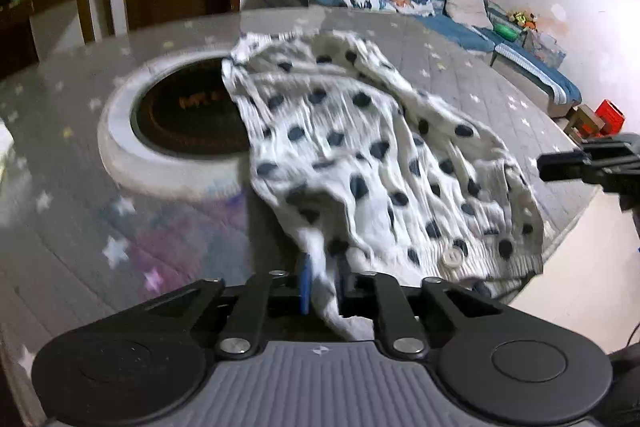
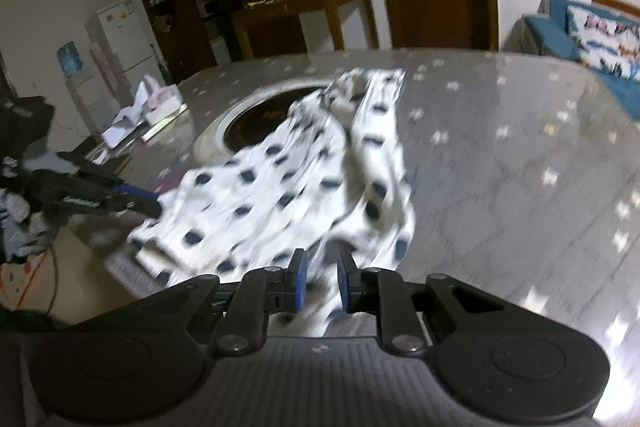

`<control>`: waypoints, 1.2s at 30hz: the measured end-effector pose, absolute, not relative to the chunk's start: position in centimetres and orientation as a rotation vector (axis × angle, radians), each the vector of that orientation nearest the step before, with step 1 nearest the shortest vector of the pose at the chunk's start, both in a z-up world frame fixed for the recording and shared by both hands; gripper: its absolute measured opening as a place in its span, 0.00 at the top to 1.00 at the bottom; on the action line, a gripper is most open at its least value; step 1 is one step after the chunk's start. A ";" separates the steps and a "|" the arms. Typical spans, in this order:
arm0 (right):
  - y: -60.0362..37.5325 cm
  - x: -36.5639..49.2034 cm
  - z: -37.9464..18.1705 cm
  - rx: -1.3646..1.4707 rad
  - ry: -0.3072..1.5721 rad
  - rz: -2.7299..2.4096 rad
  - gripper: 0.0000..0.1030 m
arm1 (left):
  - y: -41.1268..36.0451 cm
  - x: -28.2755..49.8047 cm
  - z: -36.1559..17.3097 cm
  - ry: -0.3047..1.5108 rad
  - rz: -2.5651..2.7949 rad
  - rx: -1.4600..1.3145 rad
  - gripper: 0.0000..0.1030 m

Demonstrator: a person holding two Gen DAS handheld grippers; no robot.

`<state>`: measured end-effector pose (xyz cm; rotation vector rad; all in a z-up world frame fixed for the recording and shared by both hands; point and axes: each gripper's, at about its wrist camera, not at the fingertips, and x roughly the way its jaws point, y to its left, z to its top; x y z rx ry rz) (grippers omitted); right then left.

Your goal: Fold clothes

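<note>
Polka-dot garment [image 1: 360, 147] overlapping round inset burner [image 1: 176, 123], left hand-held gripper [image 1: 322, 287] and right hand-held gripper [image 2: 320, 279] each pinching it

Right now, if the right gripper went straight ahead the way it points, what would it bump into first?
The right gripper already has the spotted garment between its fingers, so it would push into more of that cloth first. Beyond it lies the round cooktop, though depth is hard to judge.
</note>
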<state>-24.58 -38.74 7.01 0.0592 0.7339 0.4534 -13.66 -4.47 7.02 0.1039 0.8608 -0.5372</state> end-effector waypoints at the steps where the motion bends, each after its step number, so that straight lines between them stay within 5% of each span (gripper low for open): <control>1: -38.7 -23.9 7.2 0.053 0.726 0.447 0.84 | -4.4 -13.5 7.3 0.844 -0.530 0.105 0.65; 9: -38.7 -15.5 8.1 0.054 0.699 0.411 0.80 | -5.7 -9.7 8.1 0.773 -0.493 0.070 0.60; 12: -38.2 -11.9 8.5 0.056 0.694 0.410 0.67 | -7.1 -7.6 7.5 0.770 -0.494 0.048 0.60; 26: -35.1 1.4 5.9 0.032 0.766 0.429 0.52 | -13.3 -1.2 3.8 0.842 -0.558 0.055 0.59; 29: -34.5 3.1 4.9 0.026 0.783 0.435 0.66 | -13.7 -0.8 3.1 0.862 -0.559 0.064 0.59; 31: -34.3 3.3 4.7 0.017 0.777 0.433 0.91 | -13.8 -0.7 2.8 0.871 -0.556 0.069 0.59; 36: -35.8 2.5 5.8 -0.002 0.709 0.352 0.95 | -13.8 -0.6 2.6 0.868 -0.558 0.070 0.59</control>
